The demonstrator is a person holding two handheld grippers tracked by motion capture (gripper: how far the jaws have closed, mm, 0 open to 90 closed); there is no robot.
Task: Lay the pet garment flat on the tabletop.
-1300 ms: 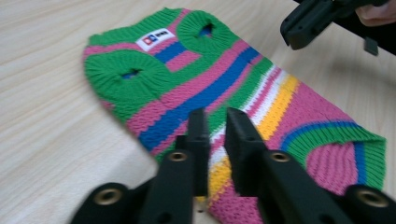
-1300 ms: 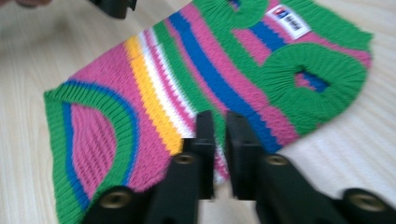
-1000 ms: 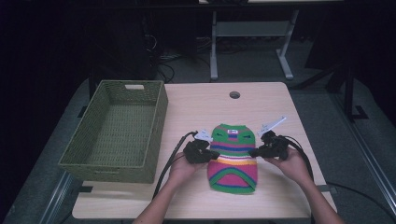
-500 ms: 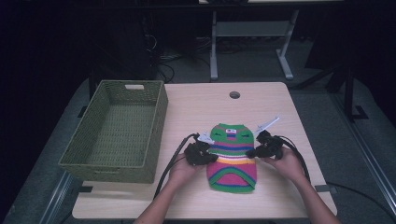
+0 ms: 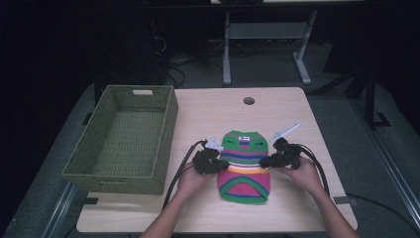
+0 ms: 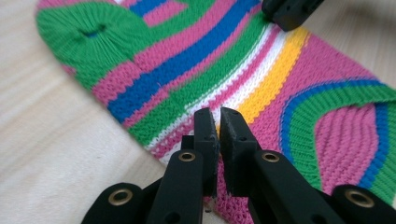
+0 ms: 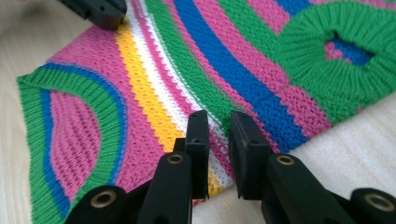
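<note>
Presently: pale wood worktop, dark room behind; green woven basket left; striped knitted sweater between left hand-held gripper and right hand-held gripper, jaws just opening, slightly apart, sweater unclamped.

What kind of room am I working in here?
Likely a lab or workshop bench, not a home: a light wood table with a cable hole, metal stand legs and loose cables on the grey floor behind.

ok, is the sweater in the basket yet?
No, the sweater lies flat on the table, right of the basket.
</note>
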